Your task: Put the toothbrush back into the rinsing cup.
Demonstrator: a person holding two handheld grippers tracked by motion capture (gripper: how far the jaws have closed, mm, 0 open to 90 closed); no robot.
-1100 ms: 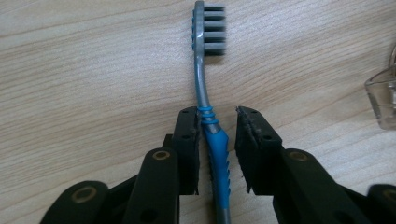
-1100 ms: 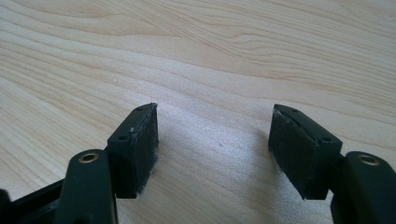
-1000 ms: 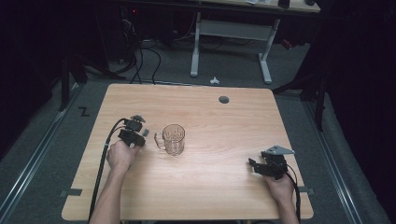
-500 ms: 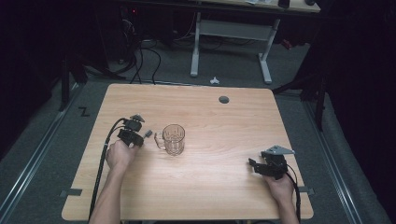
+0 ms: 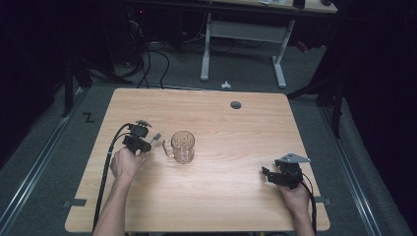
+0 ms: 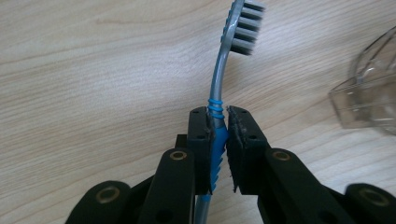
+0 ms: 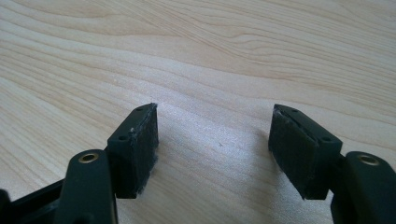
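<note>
At the left of the wooden table (image 5: 221,196), the person's left hand (image 5: 125,164) holds the left gripper (image 5: 147,141), which points toward the table's middle. Its jaws are clamped on a toothbrush (image 6: 224,70): in the left gripper view the pads pinch the blue ribbed part of the handle, and the grey neck curves up past them to a head of grey and white bristles that hangs just above the wood. A black cable (image 5: 105,167) trails from this gripper back along the forearm to the table's near edge.

Just right of the toothbrush head stands a clear glass mug (image 5: 183,146), upright, its handle turned toward the left gripper. The brush head is close to that handle but apart from it; in the left gripper view the mug's glass edge shows at the right side. Nothing lies between the brush and the mug.

Farther right the tabletop is bare wood up to a round cable hole (image 5: 236,104) near the far edge.

At the right, near the front corner, the right hand (image 5: 295,196) holds the right gripper (image 5: 268,173), well apart from the mug. Its jaws stand wide apart with only wood grain between the pads, gripping nothing.

Beyond the table, the legs of a white desk frame (image 5: 206,54) stand on the grey floor, with cables (image 5: 152,59) in the dark to the left.
</note>
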